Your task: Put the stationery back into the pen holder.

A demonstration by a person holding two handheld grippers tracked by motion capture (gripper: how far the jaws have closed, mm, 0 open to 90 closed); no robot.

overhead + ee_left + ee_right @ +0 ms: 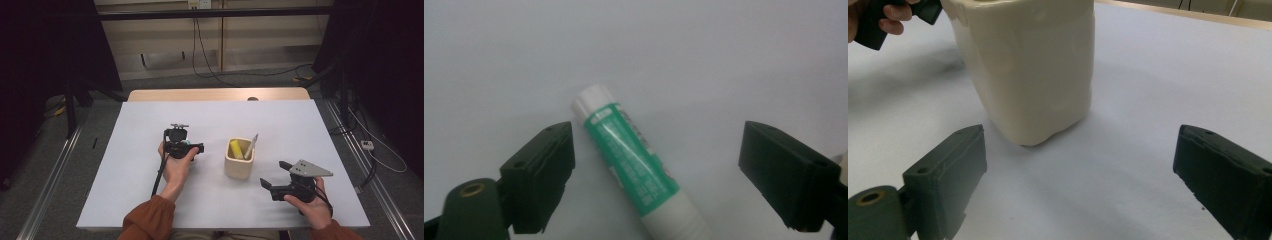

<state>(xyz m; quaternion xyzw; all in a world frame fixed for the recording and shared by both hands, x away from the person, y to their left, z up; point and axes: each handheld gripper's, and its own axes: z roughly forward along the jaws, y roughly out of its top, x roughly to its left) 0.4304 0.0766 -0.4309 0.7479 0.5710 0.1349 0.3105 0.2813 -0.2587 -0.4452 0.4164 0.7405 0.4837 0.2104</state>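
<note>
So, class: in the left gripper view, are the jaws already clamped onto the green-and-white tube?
No: the left gripper stands open, and the tube lies flat on the white table between its jaws, clear of both.

White-covered table (150, 200) with cream holder (239, 165) and green-labelled tube (634, 165).

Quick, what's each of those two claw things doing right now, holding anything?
Left gripper: open, jaws either side of the green-and-white tube lying on the table, not gripping it.
Right gripper: open, holding nothing, pointed at the cream cup.
</note>
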